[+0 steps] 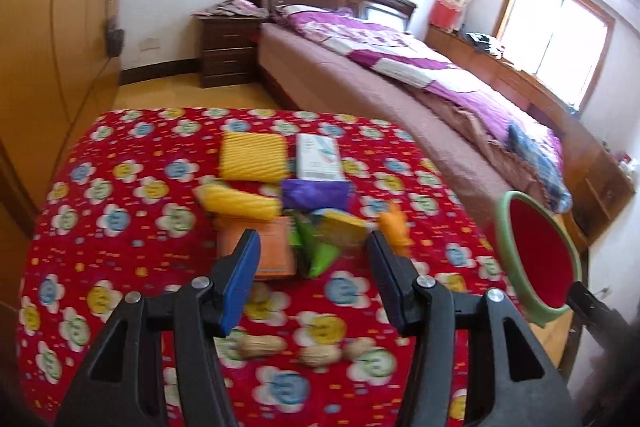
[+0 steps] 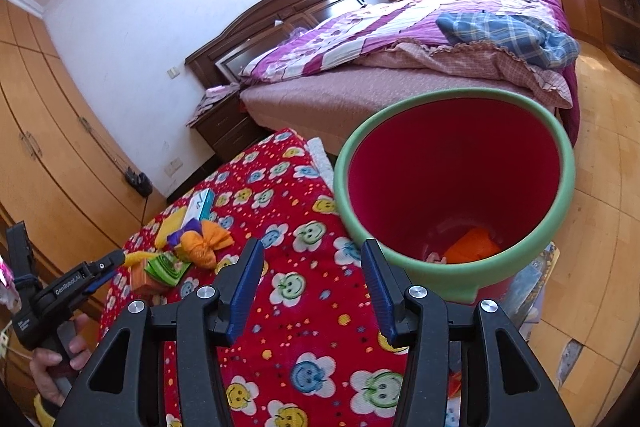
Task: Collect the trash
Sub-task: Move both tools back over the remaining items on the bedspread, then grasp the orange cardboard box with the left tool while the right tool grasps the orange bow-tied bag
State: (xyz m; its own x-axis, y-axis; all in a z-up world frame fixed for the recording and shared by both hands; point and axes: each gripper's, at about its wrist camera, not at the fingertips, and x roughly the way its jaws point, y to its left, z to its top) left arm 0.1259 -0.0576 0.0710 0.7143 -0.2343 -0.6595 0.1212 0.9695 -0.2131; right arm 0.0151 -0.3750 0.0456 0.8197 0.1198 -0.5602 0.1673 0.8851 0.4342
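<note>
A pile of trash lies on the red flowered tablecloth (image 1: 120, 227): yellow wrappers (image 1: 252, 157), a white box (image 1: 320, 157), a purple wrapper (image 1: 314, 193), a green packet (image 1: 320, 247), an orange box (image 1: 272, 247). Peanuts (image 1: 260, 347) lie near the front. My left gripper (image 1: 314, 247) is open and empty, just short of the pile. My right gripper (image 2: 314, 267) is open and empty beside the red bin with a green rim (image 2: 452, 179), which holds an orange piece (image 2: 472, 245). The pile also shows in the right wrist view (image 2: 188, 243), with the left gripper (image 2: 94, 273) next to it.
A bed with a purple quilt (image 1: 400, 67) stands beyond the table. A dark nightstand (image 1: 228, 51) is at the far wall. Wooden wardrobes (image 2: 48, 147) line the left. The bin (image 1: 536, 251) sits at the table's right edge.
</note>
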